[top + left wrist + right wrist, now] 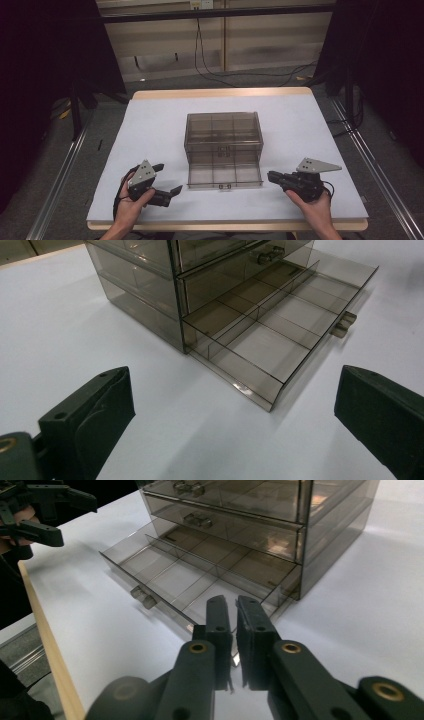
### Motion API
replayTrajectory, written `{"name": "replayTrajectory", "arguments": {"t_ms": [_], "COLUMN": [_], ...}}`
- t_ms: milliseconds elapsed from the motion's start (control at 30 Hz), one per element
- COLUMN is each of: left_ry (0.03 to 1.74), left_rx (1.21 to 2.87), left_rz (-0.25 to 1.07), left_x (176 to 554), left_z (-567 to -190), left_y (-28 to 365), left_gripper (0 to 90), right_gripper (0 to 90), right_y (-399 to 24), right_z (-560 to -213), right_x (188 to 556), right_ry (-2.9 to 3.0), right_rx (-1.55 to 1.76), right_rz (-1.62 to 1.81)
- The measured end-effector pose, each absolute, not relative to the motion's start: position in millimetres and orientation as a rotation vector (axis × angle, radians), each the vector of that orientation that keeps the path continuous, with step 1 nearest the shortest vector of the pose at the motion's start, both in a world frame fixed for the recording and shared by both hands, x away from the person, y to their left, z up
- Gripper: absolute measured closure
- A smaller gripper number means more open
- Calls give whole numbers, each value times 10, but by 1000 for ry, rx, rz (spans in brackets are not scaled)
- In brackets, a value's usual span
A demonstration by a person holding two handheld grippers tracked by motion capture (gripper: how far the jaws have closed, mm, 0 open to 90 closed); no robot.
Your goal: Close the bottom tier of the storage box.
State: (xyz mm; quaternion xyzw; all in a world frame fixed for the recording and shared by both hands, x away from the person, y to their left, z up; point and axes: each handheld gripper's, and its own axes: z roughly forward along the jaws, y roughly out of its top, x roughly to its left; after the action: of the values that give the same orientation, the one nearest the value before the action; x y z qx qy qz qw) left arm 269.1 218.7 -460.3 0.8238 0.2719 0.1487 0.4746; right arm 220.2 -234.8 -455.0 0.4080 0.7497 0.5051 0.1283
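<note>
Left gripper (167,180) at 7 o'clock on the table (150,130), jaws wide, holding nothing. Smoky drawer cabinet (223,131) at centre, bottom drawer (224,175) pulled out toward 6 o'clock, empty. Right gripper (270,175) at 5 o'clock, jaws nearly together, empty; best set squarely against the drawer front and pushed straight toward 12 o'clock to avoid skewing.

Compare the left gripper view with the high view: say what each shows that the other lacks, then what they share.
Left gripper view alone: the dividers on the open bottom drawer's floor, seen close up, and the left tool's wide-apart jaws from behind. High view alone: the right tool, both hands, the cabinet's top, and the floor with cables. Both: the smoky cabinet, its pulled-out drawer, and the white table.
</note>
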Motion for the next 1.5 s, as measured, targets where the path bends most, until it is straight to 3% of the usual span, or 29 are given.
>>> {"name": "replayTrajectory", "arguments": {"t_ms": [1500], "left_ry": [668], "left_rx": [2020], "left_rz": [369], "left_x": [2699], "left_z": [-4605], "left_y": [2185], "left_gripper": [27], "right_gripper": [900], "right_y": [-1814], "right_z": [-4520], "right_x": [2223], "right_ry": [2407], "right_rx": [1008], "right_rz": [1471]}}
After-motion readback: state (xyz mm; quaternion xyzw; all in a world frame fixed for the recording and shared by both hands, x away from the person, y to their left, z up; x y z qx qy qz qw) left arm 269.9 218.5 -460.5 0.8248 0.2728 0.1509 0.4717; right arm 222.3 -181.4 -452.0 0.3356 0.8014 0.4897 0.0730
